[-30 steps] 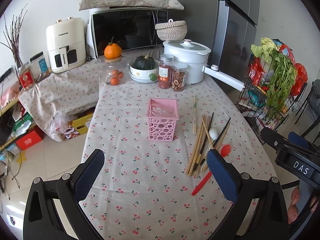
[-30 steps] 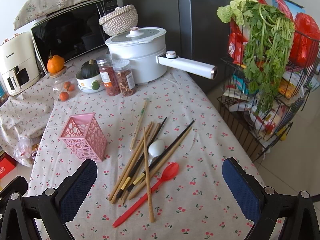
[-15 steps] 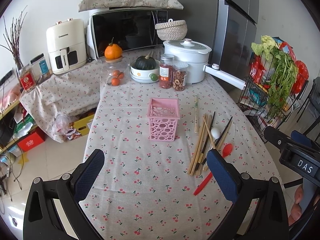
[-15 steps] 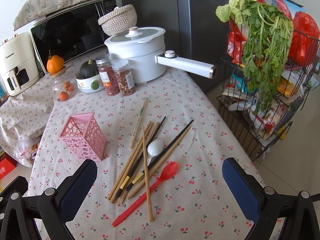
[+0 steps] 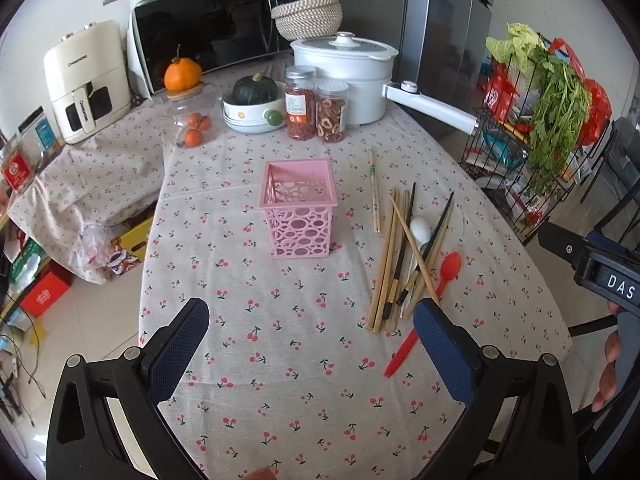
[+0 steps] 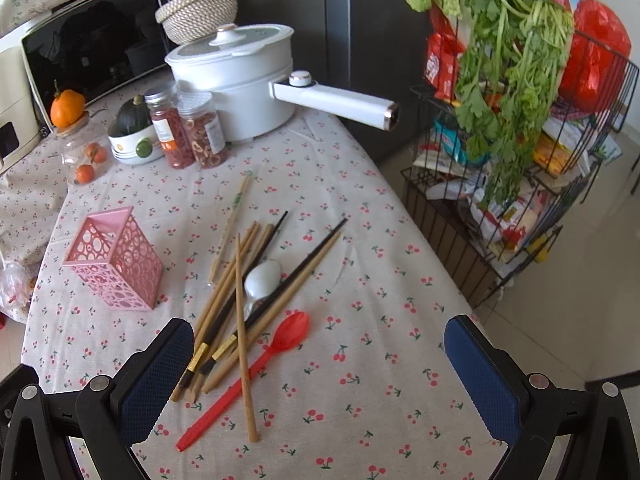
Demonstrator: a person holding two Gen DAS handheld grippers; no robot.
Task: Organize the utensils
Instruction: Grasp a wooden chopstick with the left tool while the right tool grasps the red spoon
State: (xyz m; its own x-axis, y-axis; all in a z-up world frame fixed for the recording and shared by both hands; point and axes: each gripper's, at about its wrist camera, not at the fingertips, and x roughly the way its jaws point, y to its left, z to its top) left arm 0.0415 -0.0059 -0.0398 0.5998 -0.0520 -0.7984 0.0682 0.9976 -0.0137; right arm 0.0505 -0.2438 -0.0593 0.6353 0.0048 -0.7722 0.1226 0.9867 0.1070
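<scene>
- Pink plastic holder [image 5: 298, 210] stands upright and empty at about 12 o'clock from the left gripper [image 5: 310, 350], well apart from it on the cherry-print tablecloth [image 5: 280, 360]
- Compared with a second ago, both wrist views have crept slightly closer to the table; nothing on it has shifted, so I judge the sorting has not begun and this is only the approach
- Left gripper's fingers are spread wide and hold nothing; its right pad [image 5: 440, 354] hangs over the near ends of the utensil pile
- Right gripper [image 6: 318, 376] is likewise spread wide and empty, with the pile at roughly 11 o'clock between its fingers
- Pile: wooden chopsticks [image 6: 240, 320] crossed with black chopsticks [image 6: 296, 264], a white spoon [image 6: 262, 276] lying among them, and a red spoon [image 6: 248, 372] at the near edge, its bowl toward 1 o'clock
- One chopstick pair [image 6: 232, 224] lies apart, toward 12 o'clock, between the pile and the jars [image 6: 188, 132]
- Judgement: the red spoon looks the easiest first pick, since little overlaps it except one wooden stick across its handle
</scene>
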